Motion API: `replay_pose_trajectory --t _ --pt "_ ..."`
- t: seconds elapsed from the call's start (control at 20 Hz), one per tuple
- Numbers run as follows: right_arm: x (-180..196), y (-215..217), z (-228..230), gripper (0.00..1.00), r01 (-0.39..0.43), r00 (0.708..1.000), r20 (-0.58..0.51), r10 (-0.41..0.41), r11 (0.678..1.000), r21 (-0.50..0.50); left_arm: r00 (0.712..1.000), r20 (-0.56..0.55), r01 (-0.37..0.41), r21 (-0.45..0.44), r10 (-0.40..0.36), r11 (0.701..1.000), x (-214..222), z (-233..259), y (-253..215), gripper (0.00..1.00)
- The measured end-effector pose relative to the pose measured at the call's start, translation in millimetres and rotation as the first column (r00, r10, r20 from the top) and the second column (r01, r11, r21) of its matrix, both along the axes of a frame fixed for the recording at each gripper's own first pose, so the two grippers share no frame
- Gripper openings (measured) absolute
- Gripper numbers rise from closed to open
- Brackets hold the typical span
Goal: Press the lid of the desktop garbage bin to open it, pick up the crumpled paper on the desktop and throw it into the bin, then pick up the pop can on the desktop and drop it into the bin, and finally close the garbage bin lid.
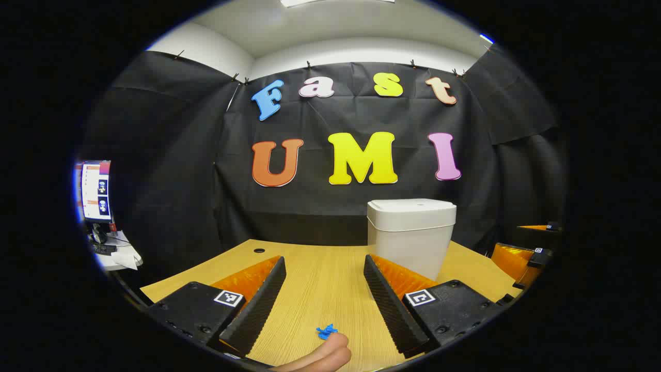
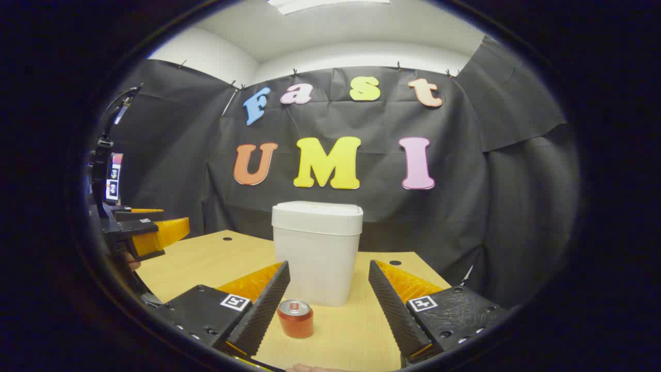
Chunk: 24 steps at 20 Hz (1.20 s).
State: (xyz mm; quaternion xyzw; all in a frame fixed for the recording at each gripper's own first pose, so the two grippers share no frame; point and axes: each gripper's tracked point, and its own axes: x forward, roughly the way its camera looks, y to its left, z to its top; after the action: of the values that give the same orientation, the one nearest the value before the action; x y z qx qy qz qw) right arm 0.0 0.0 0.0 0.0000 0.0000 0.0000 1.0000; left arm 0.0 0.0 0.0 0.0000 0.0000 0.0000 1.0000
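White bin [image 1: 411,235] upright on the wooden desk [image 1: 320,279], lid down, near the back wall. Left gripper [image 1: 323,289] fingers spread apart, nothing between them, bin just past its right finger. Right gripper [image 2: 328,297] also spread wide, holding nothing; red can [image 2: 295,318] upright on desk by its left finger, in front of bin
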Motion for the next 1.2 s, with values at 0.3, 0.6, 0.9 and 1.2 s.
replay_pose_trajectory --t 0.3,0.6,0.9,1.2 --pt "5.6 -0.3 -6.6 0.95 -0.01 1.0 -0.023 0.01 1.0 -0.01 0.999 0.026 -0.02 0.054 0.018 0.998 -6.9 7.5 -1.6 0.98" --pt "8.9 2.5 -7.4 0.95 -0.015 1.0 -0.023 0.015 1.0 0.001 1.0 0.004 -0.011 0.036 0.011 0.999 -2.4 -1.0 -2.5 0.98" --pt "17.3 4.0 -11.6 0.95 -0.021 0.999 -0.044 0.021 1.0 0.005 1.0 -0.015 -0.009 0.016 0.01 1.0 2.1 -6.1 1.7 0.98" --pt "26.1 -1.8 4.6 0.95 -0.029 0.999 -0.035 0.028 1.0 -0.008 0.999 -0.021 -0.031 -0.005 0.031 0.999 3.3 -6.4 11.7 0.98"
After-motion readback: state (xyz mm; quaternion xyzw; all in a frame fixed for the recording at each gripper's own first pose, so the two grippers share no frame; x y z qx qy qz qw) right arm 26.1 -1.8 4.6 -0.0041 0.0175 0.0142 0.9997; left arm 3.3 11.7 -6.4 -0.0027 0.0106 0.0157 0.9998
